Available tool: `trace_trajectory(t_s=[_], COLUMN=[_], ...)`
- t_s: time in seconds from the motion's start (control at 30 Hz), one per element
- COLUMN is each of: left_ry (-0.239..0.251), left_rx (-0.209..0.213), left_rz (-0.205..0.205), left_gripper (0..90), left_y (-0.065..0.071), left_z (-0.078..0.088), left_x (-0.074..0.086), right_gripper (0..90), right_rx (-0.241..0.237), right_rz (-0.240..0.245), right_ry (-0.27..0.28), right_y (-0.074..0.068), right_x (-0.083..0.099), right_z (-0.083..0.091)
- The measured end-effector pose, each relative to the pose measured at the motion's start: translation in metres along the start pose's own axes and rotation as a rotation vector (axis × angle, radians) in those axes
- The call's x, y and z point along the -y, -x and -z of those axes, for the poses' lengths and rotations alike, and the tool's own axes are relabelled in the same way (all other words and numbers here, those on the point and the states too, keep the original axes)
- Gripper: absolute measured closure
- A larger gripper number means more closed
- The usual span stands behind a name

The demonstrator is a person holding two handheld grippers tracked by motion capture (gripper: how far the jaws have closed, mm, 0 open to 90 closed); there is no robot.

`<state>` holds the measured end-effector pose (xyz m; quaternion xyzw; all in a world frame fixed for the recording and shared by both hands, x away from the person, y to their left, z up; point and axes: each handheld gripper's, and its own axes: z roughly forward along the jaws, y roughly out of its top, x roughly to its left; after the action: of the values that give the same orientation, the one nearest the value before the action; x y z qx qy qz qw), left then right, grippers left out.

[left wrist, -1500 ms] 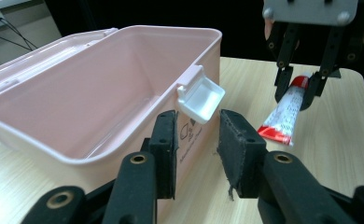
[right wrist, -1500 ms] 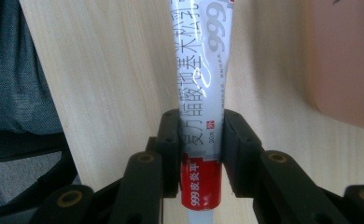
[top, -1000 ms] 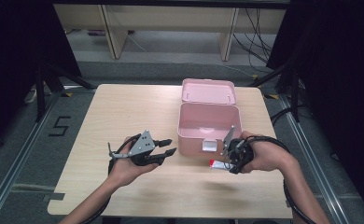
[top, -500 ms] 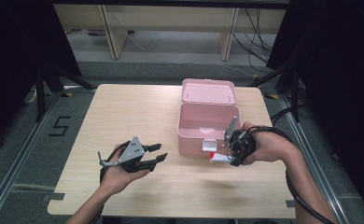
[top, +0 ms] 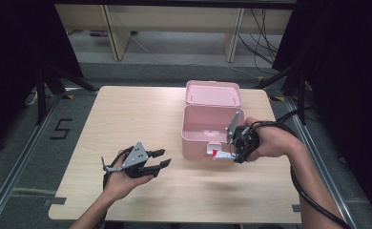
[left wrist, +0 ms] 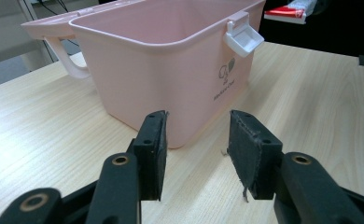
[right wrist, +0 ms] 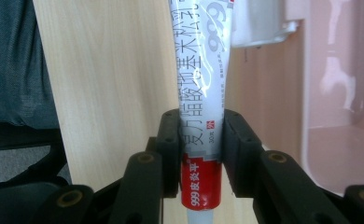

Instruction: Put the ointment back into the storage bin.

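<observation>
An open pink plastic box [top: 196, 147] stands mid-table, its lid [top: 212, 93] folded back behind it. My right gripper [top: 229, 150] is shut on a white tube with a red end [top: 218, 154], held just in front of the box's front wall. In the right gripper view the pads [right wrist: 170, 140] clamp the tube [right wrist: 201, 56] near its red end. My left gripper [top: 166, 158] rests low over the table left of the box, pointing at it. Its jaws have just been opening, and nothing lies between them [left wrist: 196, 140]. The box [left wrist: 171, 70] and its white latch [left wrist: 243, 37] face it.
The wooden table [top: 127, 119] stretches wide to the left of the box. Black curtains hang at both sides. Shelving legs and cables [top: 251, 43] stand on the floor beyond the far edge. A cable [top: 313, 191] trails from my right gripper along the forearm.
My right hand has lifted the tube and drawn it closer to the box front. The left gripper has sunk a little toward the table, and its jaws stand wider.
</observation>
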<state>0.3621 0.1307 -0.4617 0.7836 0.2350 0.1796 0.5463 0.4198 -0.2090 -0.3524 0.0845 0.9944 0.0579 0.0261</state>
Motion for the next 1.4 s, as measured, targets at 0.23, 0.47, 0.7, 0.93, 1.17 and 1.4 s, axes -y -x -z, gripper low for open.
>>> trace_trajectory(t_s=[0.23, 0.47, 0.7, 0.93, 1.17, 1.4], left_ry=[0.007, -0.005, 0.000, -0.005, -0.007, -0.006], left_rx=[0.006, 0.002, 0.009, 0.005, 0.003, 0.002], left_rz=[0.002, 0.004, 0.006, 0.017, 0.022, 0.023], left_gripper=[56.4, 56.2, 55.9, 55.3, 55.0, 54.7], left_y=[0.000, 0.000, 0.000, 0.001, 0.002, 0.002], left_z=[-0.001, -0.001, -0.003, -0.004, -0.005, -0.005], left_x=[0.001, 0.001, 0.002, 0.002, 0.003, 0.003], right_gripper=[71.3, 71.3, 71.3, 71.3, 71.3, 71.3], right_rx=[0.013, 0.010, 0.006, 0.018, 0.020, 0.027], right_rz=[0.046, 0.018, 0.020, 0.029, 0.008, 0.022], right_ry=[0.008, -0.002, 0.000, 0.006, -0.004, -0.005], right_y=[0.007, 0.008, 0.011, 0.016, 0.017, 0.022], right_x=[-0.005, -0.007, -0.009, -0.009, -0.010, -0.012], right_z=[0.006, 0.010, 0.012, 0.016, 0.019, 0.021])
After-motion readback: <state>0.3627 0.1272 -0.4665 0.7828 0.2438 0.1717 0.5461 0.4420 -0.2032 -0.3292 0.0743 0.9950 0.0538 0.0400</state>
